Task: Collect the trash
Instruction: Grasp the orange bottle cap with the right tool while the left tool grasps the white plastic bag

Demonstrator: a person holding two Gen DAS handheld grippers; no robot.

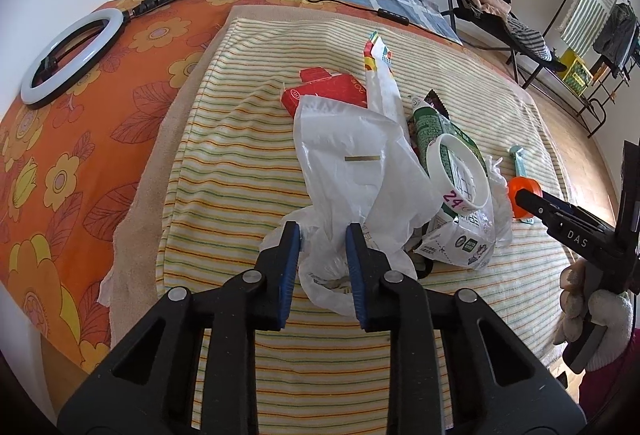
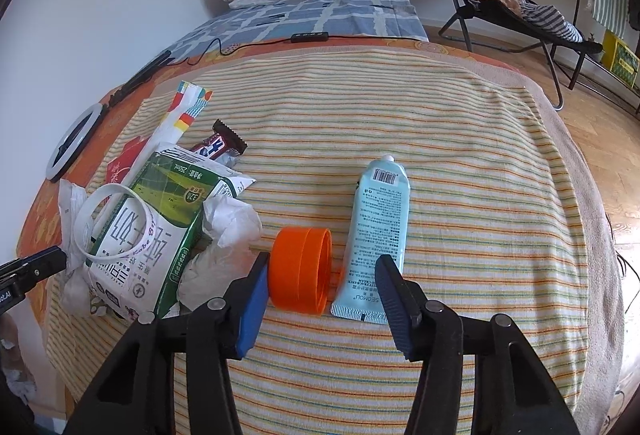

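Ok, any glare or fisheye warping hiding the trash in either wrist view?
Left wrist: strong barrel curve at edges, white plastic bag bright but readable. Right wrist: glare only at the far right floor edge; orange cap and tube are sharp.

Thin, crinkled, semi-translucent plastic in the white bag (image 1: 352, 171); glossy printed carton board on the green-and-white milk carton (image 2: 160, 219) and the red box (image 1: 324, 93). Smooth matt plastic on the orange cap (image 2: 300, 269), soft satin plastic on the pale blue tube (image 2: 378, 231). Shiny foil on the candy wrapper (image 2: 222, 145). Nubby woven cloth in the striped towel (image 2: 460, 163). Matt black plastic with blue rubbery pads (image 1: 290, 267) on the left gripper (image 1: 323, 231).
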